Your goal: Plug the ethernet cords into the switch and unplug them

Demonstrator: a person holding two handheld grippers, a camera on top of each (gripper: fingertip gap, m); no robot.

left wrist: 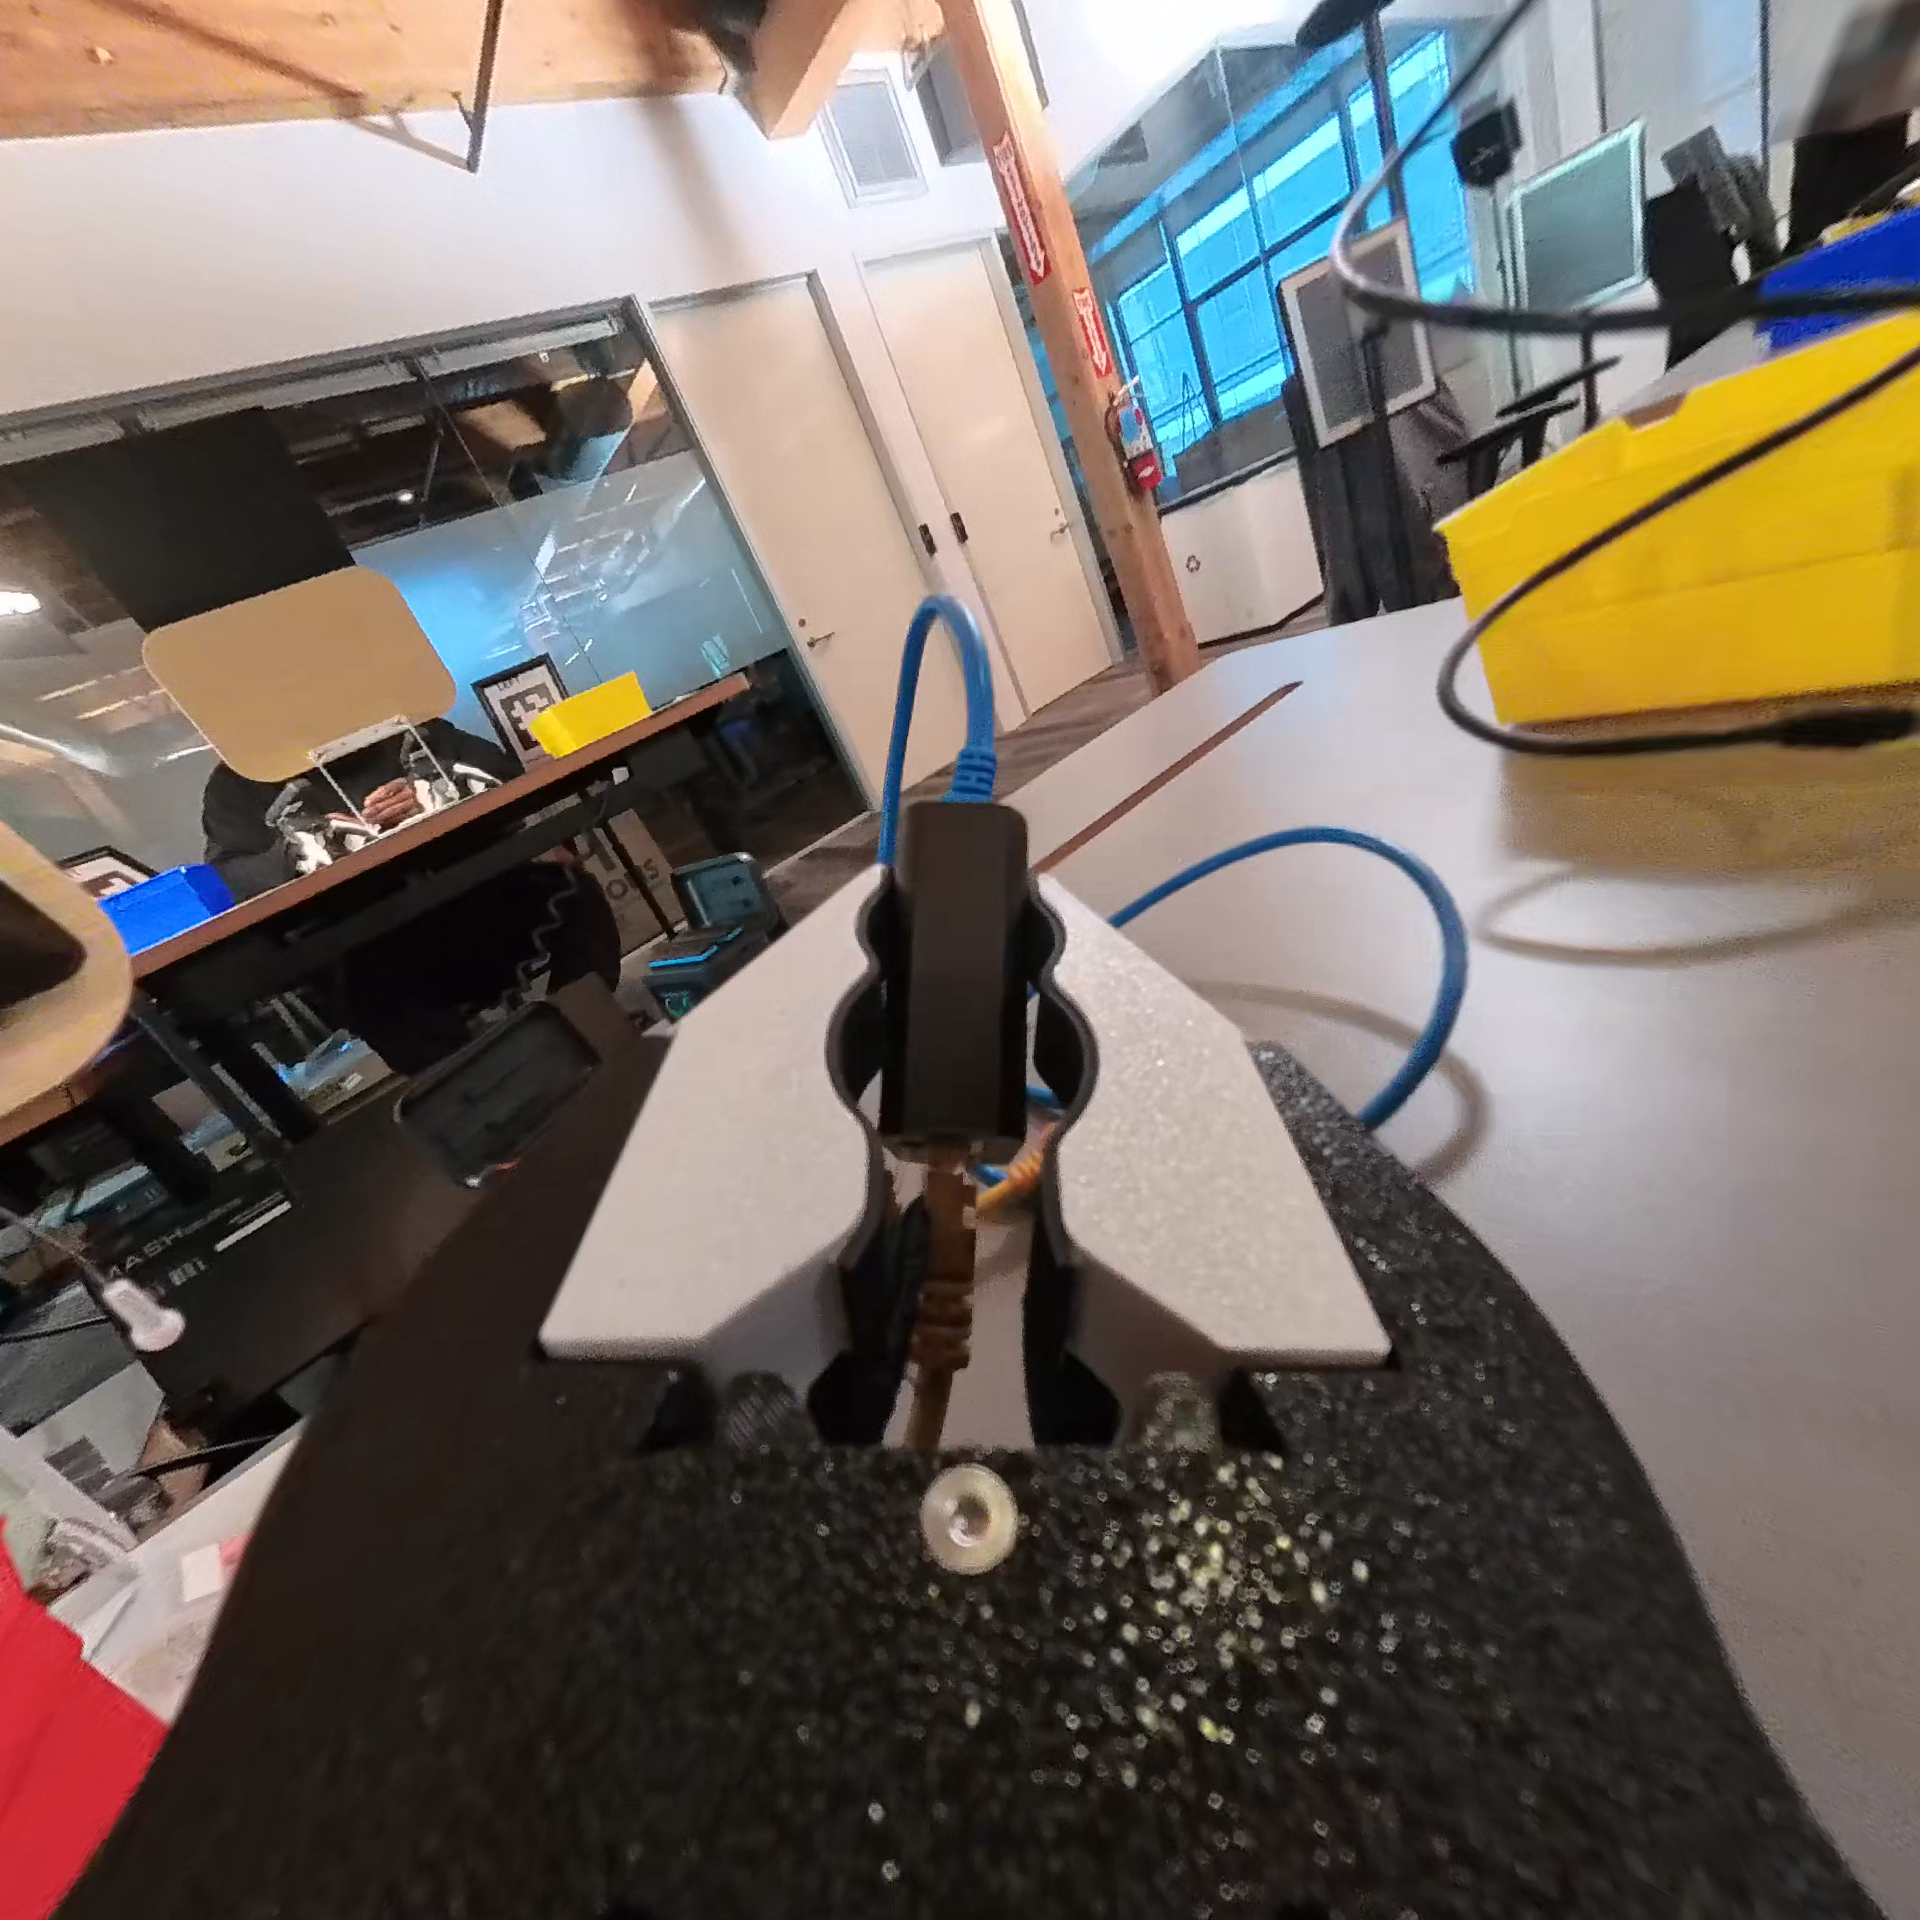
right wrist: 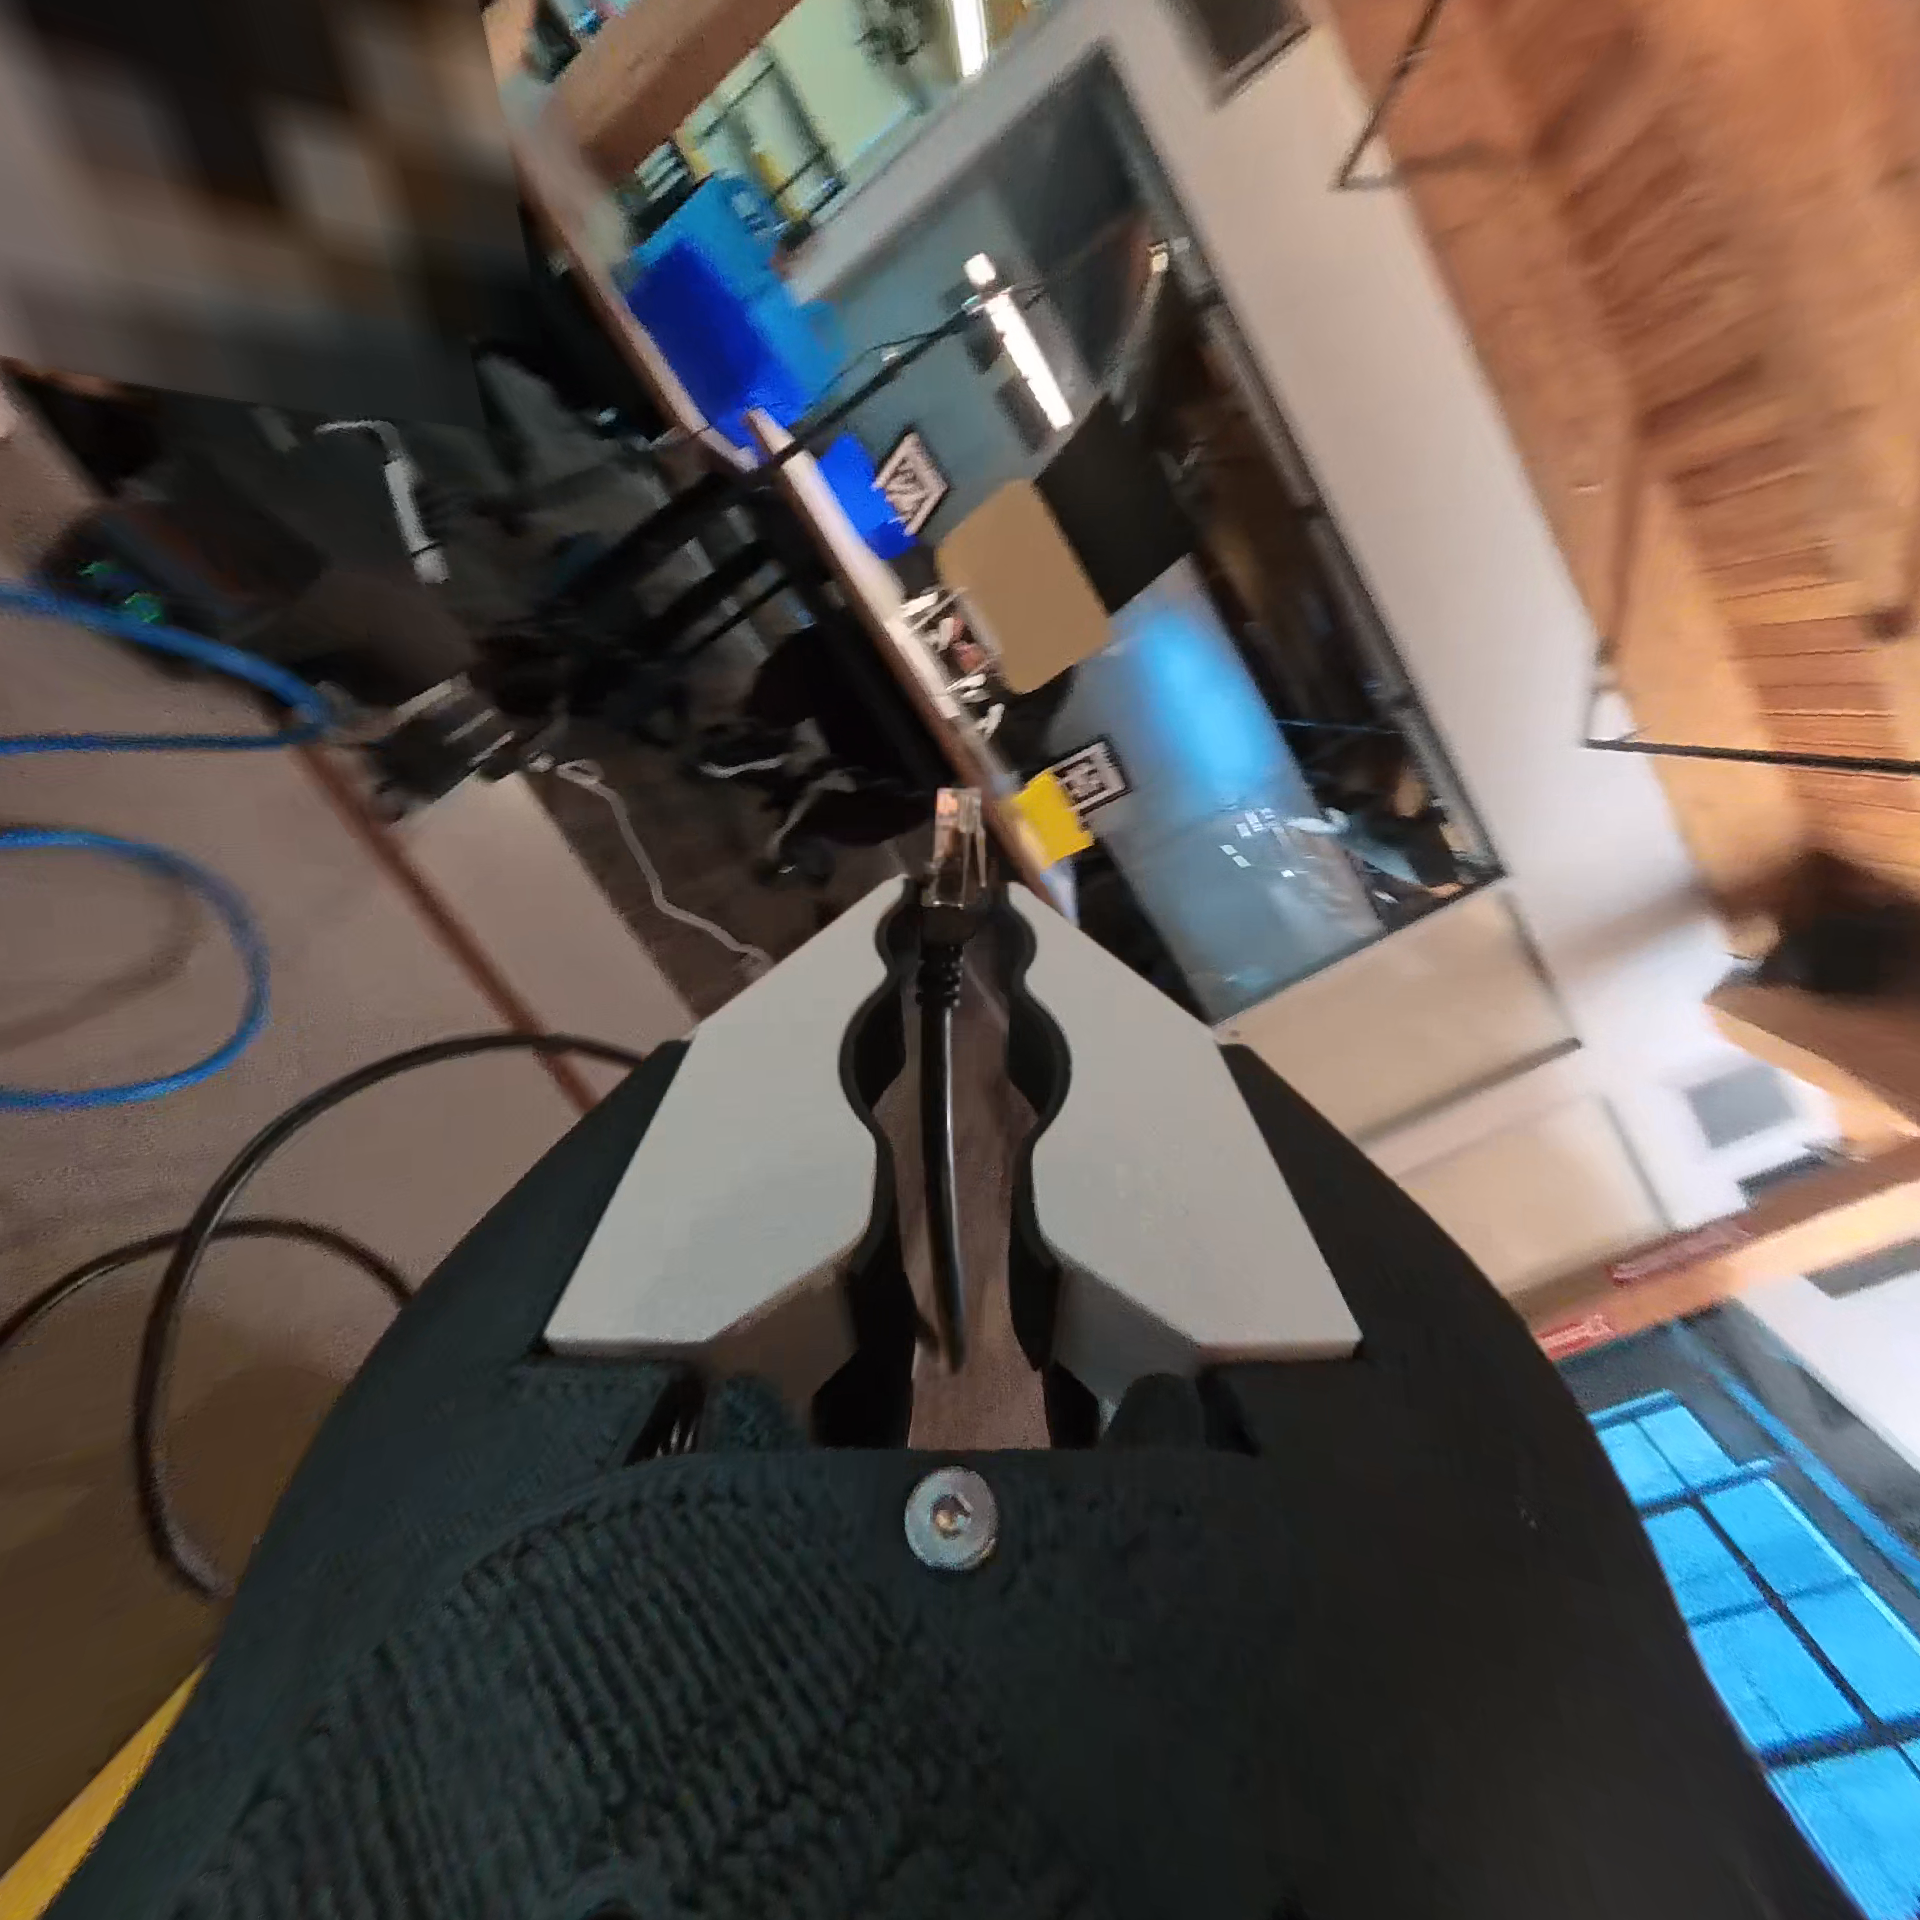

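The left tool point(left wrist: 961, 997) is clamped on a small black box-shaped switch point(left wrist: 958, 987), held above the grey desk point(left wrist: 1558, 1039). One blue ethernet cord point(left wrist: 940, 707) sits plugged into its far end; a brownish cord point(left wrist: 940, 1320) enters its near end. The right tool point(right wrist: 951, 914) is clamped on one black ethernet cord point(right wrist: 945, 1091), its clear plug point(right wrist: 956, 842) jutting past the tips. To seat this plug well, I judge it should be aligned squarely with a free port and pushed straight in while the switch is held steady.
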